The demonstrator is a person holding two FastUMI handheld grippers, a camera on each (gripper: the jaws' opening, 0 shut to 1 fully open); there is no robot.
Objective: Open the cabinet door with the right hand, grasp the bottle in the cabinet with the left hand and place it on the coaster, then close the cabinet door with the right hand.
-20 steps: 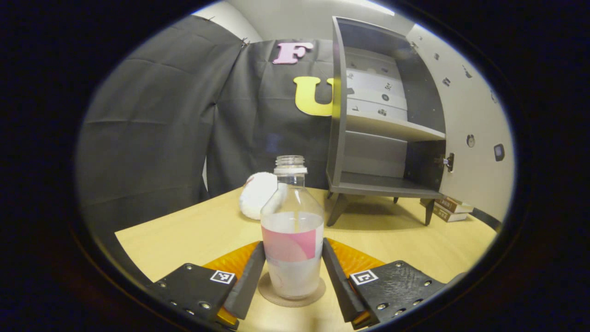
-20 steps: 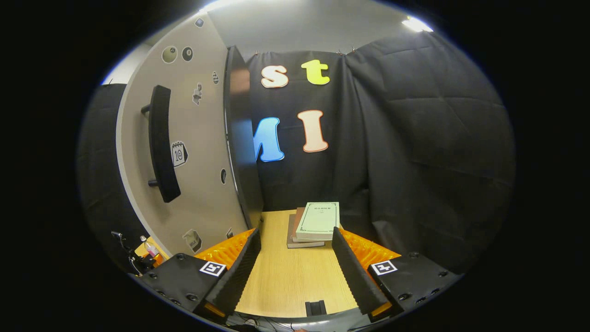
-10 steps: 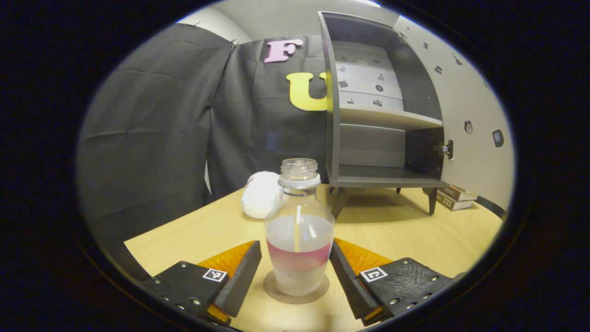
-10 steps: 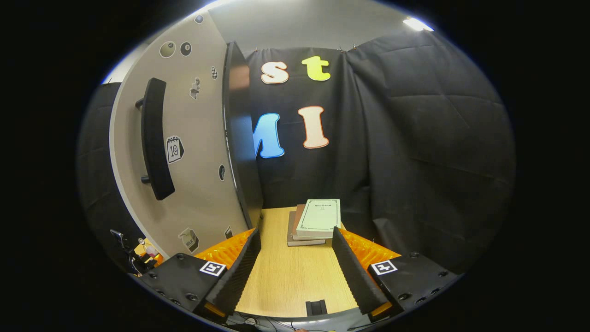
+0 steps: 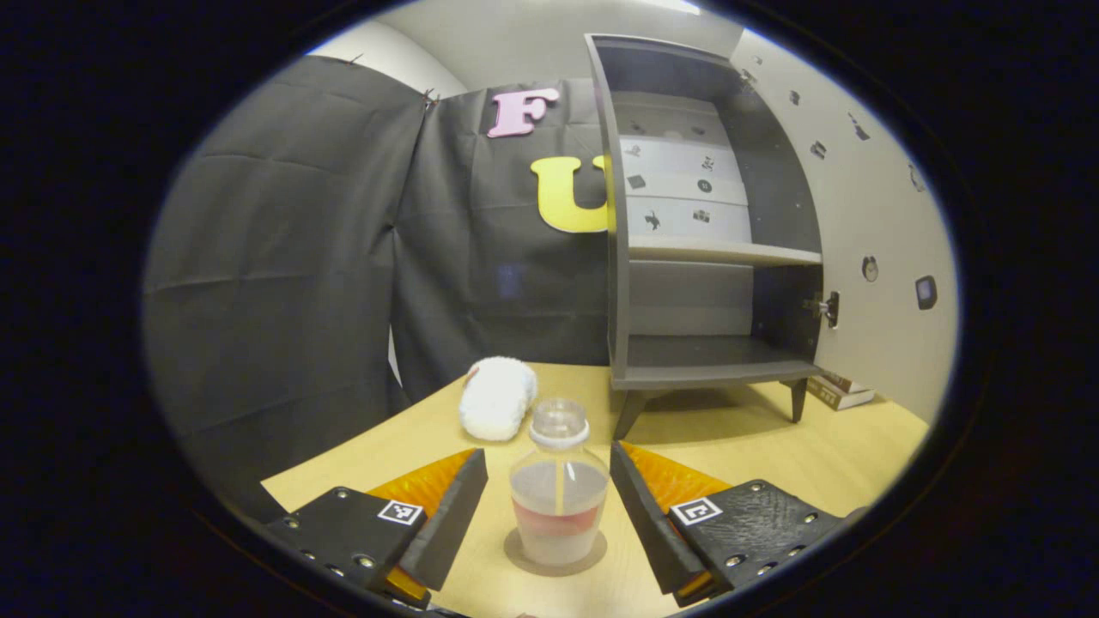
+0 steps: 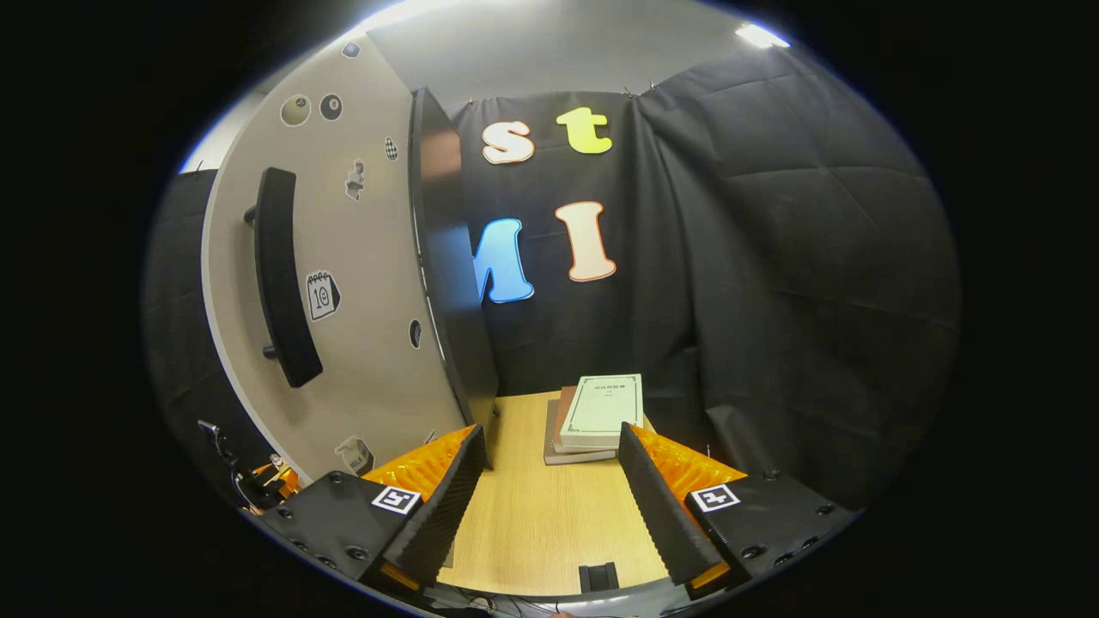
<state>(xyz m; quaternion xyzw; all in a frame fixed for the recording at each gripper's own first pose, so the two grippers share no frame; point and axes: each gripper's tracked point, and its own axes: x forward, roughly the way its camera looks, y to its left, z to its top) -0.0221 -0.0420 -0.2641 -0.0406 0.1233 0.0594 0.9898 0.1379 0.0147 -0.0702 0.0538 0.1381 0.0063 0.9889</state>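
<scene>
Bottle [image 5: 559,493] stands upright on the coaster [image 5: 555,554], on the surface [image 5: 755,446], between my left gripper's [image 5: 549,506] spread fingers, touching neither. Since a second ago I have drawn that gripper back and up, so the bottle sits farther off and smaller. Cabinet [image 5: 687,257] is empty, its door [image 6: 343,283] wide open. My right gripper [image 6: 549,498], fingers spread on nothing, has barely shifted, beside the door with its handle [image 6: 279,275], facing the books [image 6: 592,416].

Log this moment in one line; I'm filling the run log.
bottle on coaster | left gripper open | right gripper open | cabinet door open
</scene>
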